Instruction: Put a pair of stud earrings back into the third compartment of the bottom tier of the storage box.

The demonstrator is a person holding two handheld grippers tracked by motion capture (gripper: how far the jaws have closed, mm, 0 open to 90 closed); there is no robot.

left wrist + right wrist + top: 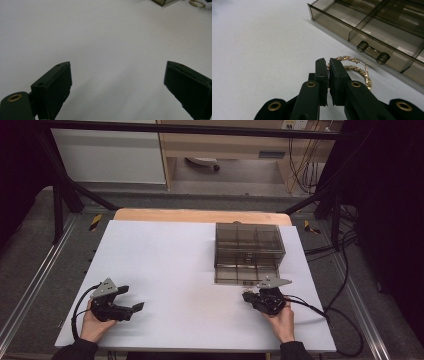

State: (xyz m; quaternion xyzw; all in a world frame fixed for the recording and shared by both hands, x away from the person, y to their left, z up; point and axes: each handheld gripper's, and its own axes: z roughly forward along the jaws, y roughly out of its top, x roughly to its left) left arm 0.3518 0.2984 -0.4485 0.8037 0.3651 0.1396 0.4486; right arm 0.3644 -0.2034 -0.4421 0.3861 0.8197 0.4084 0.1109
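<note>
The gold hoop earring (354,68) lies on the desk (165,270), just near of the smoked drawer organiser (372,27); the right gripper (328,65) is clamped on its rim; judged light, thin, slippery, easily bent; the left gripper (117,82) stands open, empty.

No text, label, brand name or number can be read in any of the views. Pale strips are seen on the floor of the smoky drawer box (372,22) near the table's far right corner, but no characters can be made out on them.
</note>
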